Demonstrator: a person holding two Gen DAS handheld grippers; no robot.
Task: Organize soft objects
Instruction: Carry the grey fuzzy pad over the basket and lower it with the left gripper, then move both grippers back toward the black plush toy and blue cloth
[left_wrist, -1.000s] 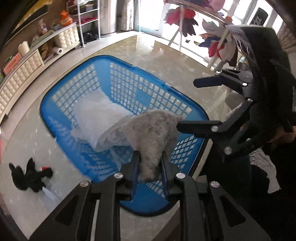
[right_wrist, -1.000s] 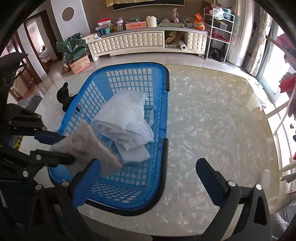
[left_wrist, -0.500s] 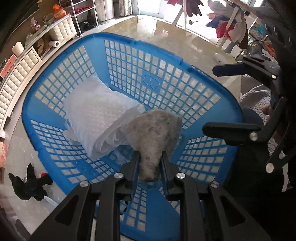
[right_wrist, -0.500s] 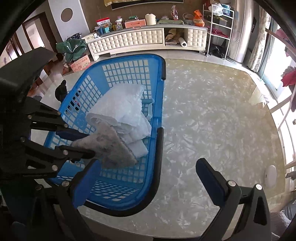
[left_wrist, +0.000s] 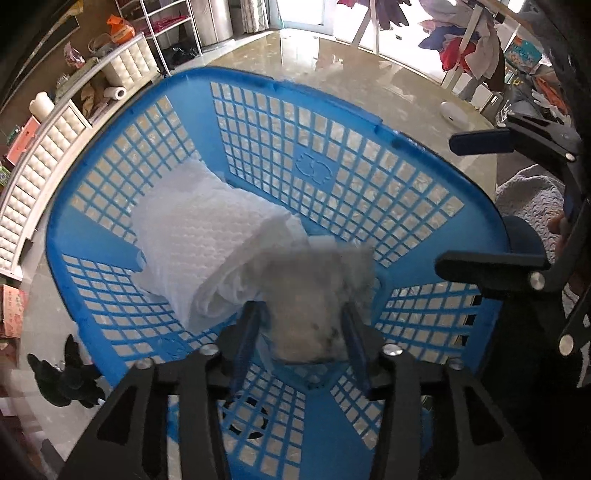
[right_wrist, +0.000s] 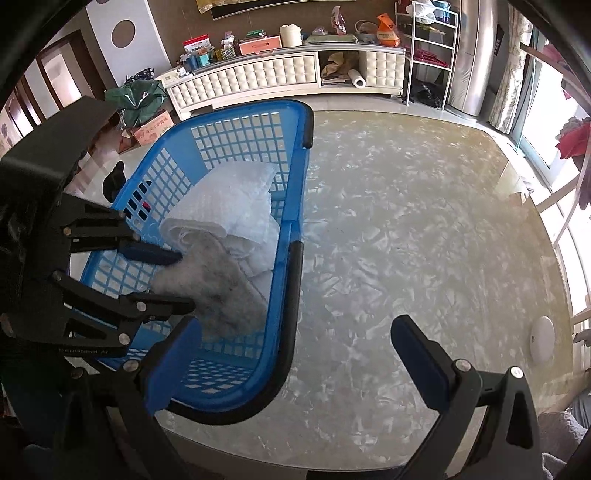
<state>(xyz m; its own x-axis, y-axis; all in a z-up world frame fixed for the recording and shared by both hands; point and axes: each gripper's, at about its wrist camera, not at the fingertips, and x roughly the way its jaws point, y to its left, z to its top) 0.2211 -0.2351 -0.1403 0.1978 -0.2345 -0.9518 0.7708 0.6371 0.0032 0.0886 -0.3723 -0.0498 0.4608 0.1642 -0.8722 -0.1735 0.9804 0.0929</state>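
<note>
My left gripper (left_wrist: 304, 326) is spread around the blurred grey fluffy cloth (left_wrist: 314, 299), its length running away from me inside the blue plastic lattice basket (left_wrist: 332, 155) against the folded white quilted fabric (left_wrist: 192, 236), while my right gripper (right_wrist: 295, 354) gapes empty.

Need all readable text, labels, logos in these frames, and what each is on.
"GenRobot.AI": faint white print on the left gripper body; probable reading, not certain.
Cardboard box: red print, too blurred to read.
Packet on the cabinet: print too small to read.
Basket: moulded emblem on its wall, no legible letters.
</note>
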